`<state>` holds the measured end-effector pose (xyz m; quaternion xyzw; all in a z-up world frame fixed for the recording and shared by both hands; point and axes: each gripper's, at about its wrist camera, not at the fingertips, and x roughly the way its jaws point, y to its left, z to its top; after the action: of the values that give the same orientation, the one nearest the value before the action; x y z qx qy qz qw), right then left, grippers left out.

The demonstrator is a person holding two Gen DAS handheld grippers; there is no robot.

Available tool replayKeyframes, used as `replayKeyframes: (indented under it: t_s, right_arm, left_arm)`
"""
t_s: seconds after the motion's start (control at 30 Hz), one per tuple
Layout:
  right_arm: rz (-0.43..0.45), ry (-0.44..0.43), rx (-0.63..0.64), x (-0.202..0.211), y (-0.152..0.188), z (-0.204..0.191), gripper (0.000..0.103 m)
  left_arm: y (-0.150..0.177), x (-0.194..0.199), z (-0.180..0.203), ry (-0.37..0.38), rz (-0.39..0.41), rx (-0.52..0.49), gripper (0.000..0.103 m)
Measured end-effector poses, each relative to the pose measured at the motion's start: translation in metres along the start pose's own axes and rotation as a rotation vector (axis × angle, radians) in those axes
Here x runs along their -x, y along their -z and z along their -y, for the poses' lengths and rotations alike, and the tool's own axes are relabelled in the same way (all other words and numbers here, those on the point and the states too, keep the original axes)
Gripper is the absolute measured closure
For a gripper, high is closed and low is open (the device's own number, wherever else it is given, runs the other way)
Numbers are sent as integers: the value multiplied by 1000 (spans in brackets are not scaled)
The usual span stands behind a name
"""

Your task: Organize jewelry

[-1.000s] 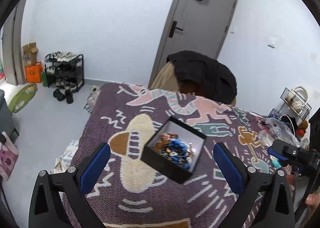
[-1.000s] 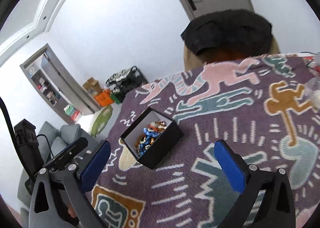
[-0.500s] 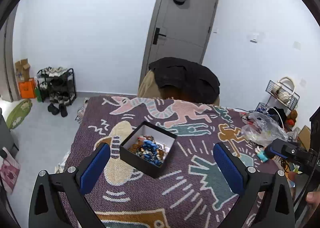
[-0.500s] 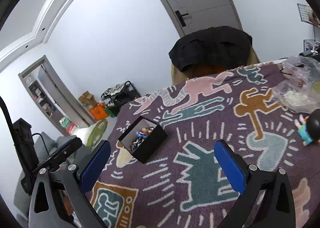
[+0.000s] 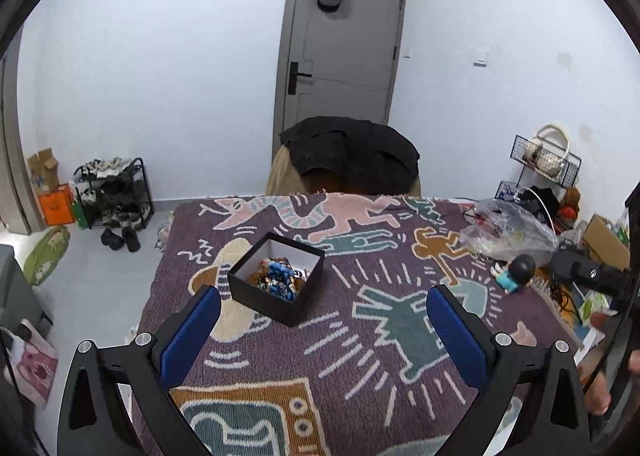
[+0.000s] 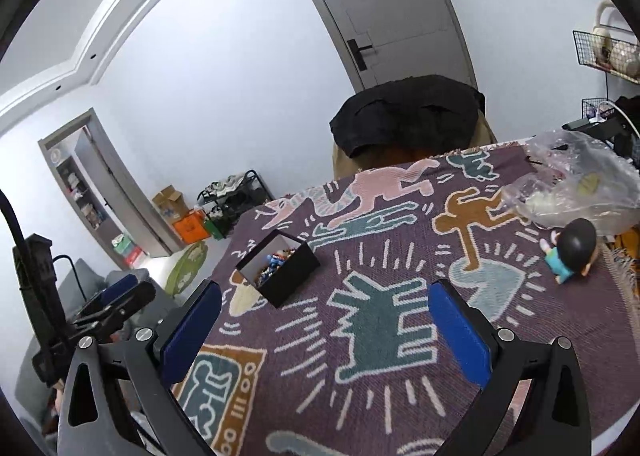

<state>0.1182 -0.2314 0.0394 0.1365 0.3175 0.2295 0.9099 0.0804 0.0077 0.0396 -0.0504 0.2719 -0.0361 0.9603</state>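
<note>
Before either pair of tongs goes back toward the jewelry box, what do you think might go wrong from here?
1. The jewelry lies heaped in a mixed pile inside the black box, so one grab may lift several tangled pieces.
2. The box sits loose on the woven cloth; a nudge on its wall could slide or tip it.
3. The toy figure and plastic bag lie on the right tongs' side and could be knocked.

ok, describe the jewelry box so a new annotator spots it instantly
Start from the purple patterned blanket covering the table in front of the grey door. On its left half, over a cream shape, sits the small black box, open-topped with a white lining and a heap of blue and brown beaded jewelry. The only box on the blanket; the figurine and plastic bag sit far right.
</note>
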Motion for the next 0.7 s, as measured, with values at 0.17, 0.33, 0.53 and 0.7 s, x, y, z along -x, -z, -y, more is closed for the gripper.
replayKeyframes:
  t_s: [0.17, 0.33, 0.53, 0.7]
  right_arm:
    - [-3, 10, 31, 17, 9, 3, 0]
    - [-8, 31, 60, 26, 21, 2, 0]
    - [-13, 48, 100, 28, 33, -5, 0]
    - [-31, 45, 130, 20, 42, -10, 0]
  left_arm:
    - [10, 14, 2, -13, 15, -6, 0]
    - [17, 25, -6, -17, 38, 16, 0]
    - [25, 34, -11, -32, 52, 17, 0]
    - [32, 42, -12, -34, 66, 15, 0]
